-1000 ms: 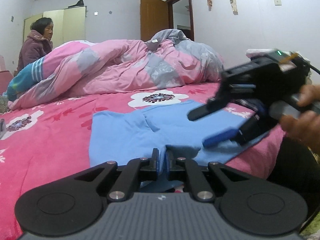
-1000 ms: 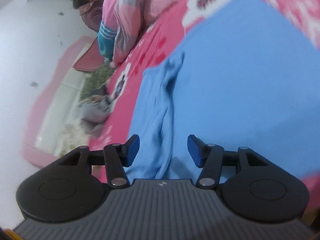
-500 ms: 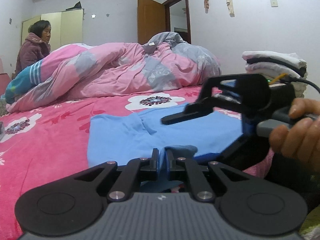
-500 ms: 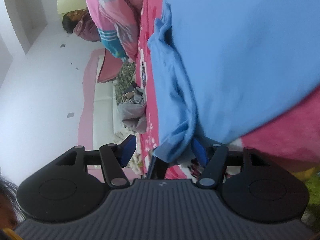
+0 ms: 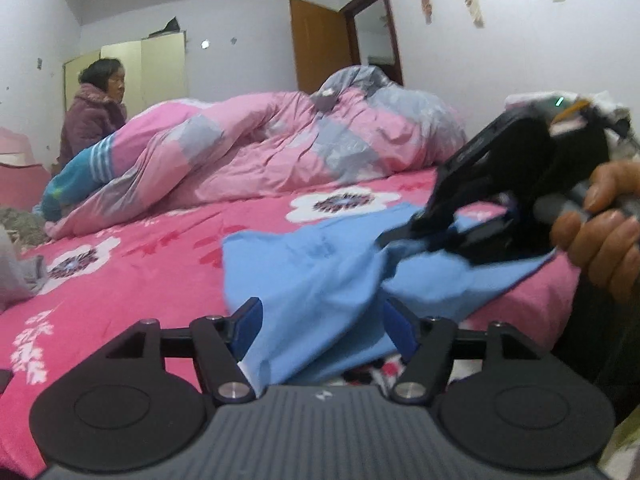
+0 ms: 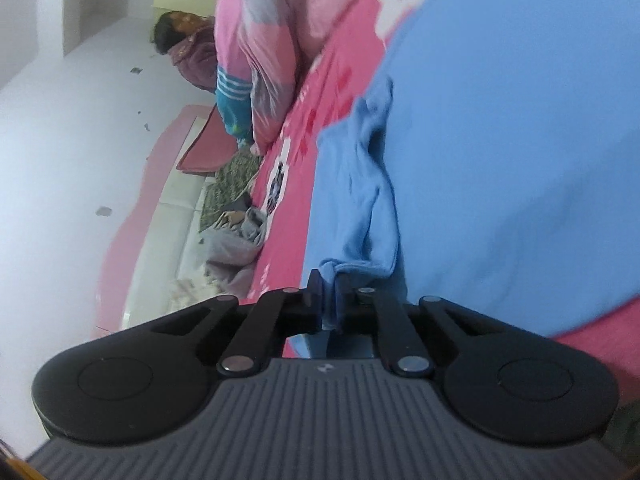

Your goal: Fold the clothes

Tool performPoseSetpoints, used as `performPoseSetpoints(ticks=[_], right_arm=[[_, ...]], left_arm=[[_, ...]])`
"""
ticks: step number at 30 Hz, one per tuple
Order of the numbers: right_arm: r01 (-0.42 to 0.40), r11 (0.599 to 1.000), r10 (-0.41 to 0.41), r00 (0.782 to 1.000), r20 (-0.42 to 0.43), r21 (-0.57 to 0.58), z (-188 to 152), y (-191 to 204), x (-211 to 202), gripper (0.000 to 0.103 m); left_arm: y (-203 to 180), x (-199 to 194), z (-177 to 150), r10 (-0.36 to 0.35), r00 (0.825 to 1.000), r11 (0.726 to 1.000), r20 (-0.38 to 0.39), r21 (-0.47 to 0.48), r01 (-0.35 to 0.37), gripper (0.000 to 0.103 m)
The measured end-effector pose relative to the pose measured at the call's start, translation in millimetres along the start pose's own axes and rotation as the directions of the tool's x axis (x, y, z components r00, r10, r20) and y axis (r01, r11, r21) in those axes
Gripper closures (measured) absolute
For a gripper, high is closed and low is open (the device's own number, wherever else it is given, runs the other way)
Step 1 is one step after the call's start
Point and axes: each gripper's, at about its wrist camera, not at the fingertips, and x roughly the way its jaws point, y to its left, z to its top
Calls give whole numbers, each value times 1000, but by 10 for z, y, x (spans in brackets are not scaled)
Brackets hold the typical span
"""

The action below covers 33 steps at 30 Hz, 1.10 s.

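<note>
We are now letting go with the left gripper (image 5: 322, 330), which was clenched a moment ago; the right gripper (image 6: 329, 296) is pinching the blue garment (image 5: 320, 276), lying on the bed (image 5: 120, 280) at 12 o'clock; the handover is letting us continue the fold.

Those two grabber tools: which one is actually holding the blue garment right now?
The right gripper: its fingers are pinched together on a bunched edge of the blue garment. The left gripper has its fingers spread apart, gripping nothing.
</note>
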Motion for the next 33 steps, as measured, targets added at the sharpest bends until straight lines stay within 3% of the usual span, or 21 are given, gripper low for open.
performPoseSetpoints(ticks=[8, 23, 33], right_arm=[[59, 994, -50, 994, 95, -95, 109, -3, -268, 100], [147, 984, -114, 953, 280, -99, 310, -323, -964, 100], [201, 975, -162, 932, 324, -92, 350, -582, -1284, 100]], left_arm=[[41, 83, 31, 53, 996, 998, -70, -18, -54, 35], [-241, 238, 81, 29, 993, 997, -114, 68, -21, 35], [-384, 347, 127, 24, 990, 994, -136, 108, -9, 35]])
